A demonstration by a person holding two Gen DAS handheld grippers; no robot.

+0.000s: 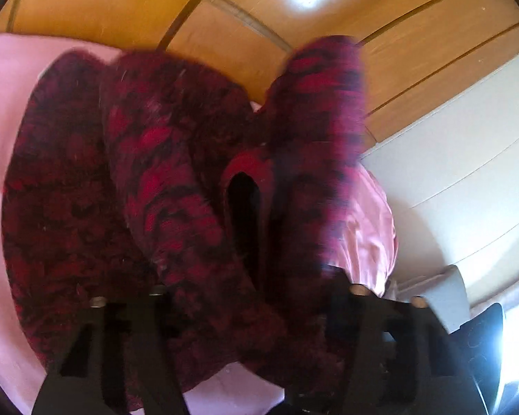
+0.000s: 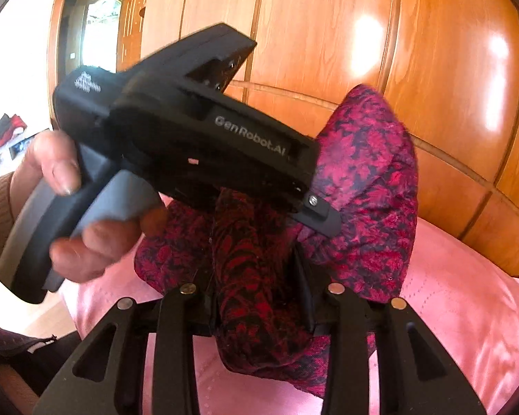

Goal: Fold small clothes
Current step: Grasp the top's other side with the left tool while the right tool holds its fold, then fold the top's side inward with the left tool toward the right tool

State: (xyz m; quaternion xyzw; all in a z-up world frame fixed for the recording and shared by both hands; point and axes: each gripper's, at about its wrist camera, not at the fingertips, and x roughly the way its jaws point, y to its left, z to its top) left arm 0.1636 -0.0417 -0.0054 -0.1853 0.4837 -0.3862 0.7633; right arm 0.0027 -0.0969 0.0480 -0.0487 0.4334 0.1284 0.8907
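Together two hand-held grippers, left [image 1: 256, 207] and right [image 2: 256, 276], each clench one red patterned garment [image 2: 370, 186].

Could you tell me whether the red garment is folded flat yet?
No. The garment is bunched, one part raised off the pink cover.

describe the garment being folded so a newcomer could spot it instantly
Start at the wooden panelled wall, then drop to the pink quilted bed cover in front of it. The garment is bunched there between the two grippers: dark red with a black leaf-like print, the only patterned fabric on the plain pink.
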